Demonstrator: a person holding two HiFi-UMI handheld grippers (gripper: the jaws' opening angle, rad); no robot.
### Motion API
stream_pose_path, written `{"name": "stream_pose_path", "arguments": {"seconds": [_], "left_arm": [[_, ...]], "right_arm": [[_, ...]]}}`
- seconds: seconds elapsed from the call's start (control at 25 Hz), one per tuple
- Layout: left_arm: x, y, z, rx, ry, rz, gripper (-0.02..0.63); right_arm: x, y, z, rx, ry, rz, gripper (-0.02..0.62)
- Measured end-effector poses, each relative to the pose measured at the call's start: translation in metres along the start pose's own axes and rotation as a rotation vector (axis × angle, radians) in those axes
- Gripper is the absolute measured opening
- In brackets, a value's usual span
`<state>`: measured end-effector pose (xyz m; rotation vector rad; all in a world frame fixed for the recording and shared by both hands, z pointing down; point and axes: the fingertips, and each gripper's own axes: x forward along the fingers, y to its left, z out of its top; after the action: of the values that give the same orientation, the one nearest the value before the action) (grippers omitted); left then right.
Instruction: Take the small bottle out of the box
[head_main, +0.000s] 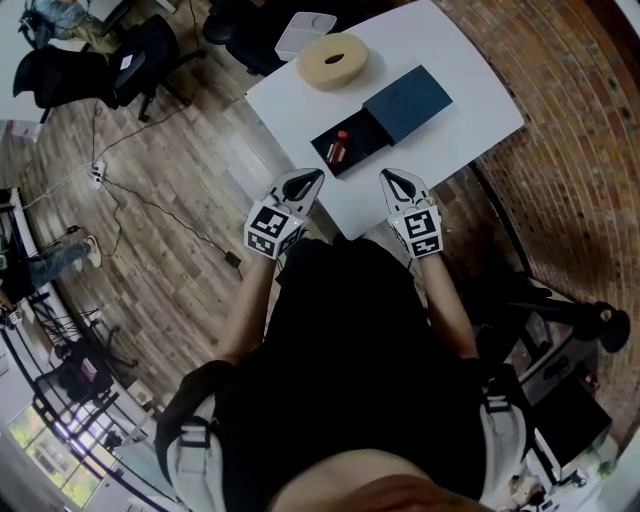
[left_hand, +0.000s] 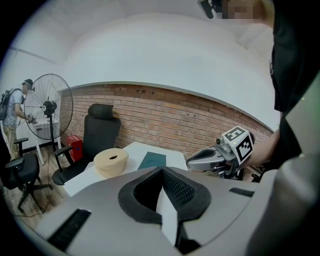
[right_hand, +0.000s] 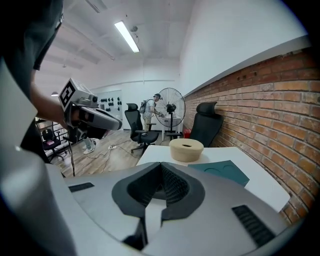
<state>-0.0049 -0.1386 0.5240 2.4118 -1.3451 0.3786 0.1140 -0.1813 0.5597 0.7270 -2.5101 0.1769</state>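
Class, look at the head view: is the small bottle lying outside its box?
No, the small bottle lies inside the open box, on its black tray.

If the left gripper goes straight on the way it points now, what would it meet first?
Probably the open box holding the small bottle; the left gripper may pass above it, as its height is unclear.

Head view looks steeply down on my surface (head_main: 470, 100); both gripper views face it level, sharing its beige ring (left_hand: 107, 167).
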Motion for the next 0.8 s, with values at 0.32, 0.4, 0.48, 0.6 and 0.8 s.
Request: {"name": "stream_pose_path", "arguments": {"seconds": [0.32, 0.4, 0.48, 0.6, 0.8], "left_arm": [[0.003, 0.004, -0.006, -0.039, 0.003, 0.001, 0.020], [0.005, 0.007, -0.014, -0.046, 0.016, -0.014, 0.020], [0.012, 0.012, -0.020, -0.052, 0.025, -0.027, 0.020], [0.022, 0.020, -0.027, -0.065, 0.031, -0.043, 0.020], [0.036, 0.023, -0.037, -0.046, 0.051, -0.071, 0.021]], "right_arm": [[0.008, 0.002, 0.007, -0.010, 0.015, 0.017, -0.002], [0.008, 0.002, 0.006, 0.000, 0.015, 0.004, -0.002], [0.008, 0.002, 0.005, 0.007, 0.021, -0.006, -0.002], [0.010, 0.001, 0.001, 0.024, 0.036, -0.024, -0.002], [0.010, -0.001, -0.010, 0.045, 0.056, -0.070, -0.002]]}}
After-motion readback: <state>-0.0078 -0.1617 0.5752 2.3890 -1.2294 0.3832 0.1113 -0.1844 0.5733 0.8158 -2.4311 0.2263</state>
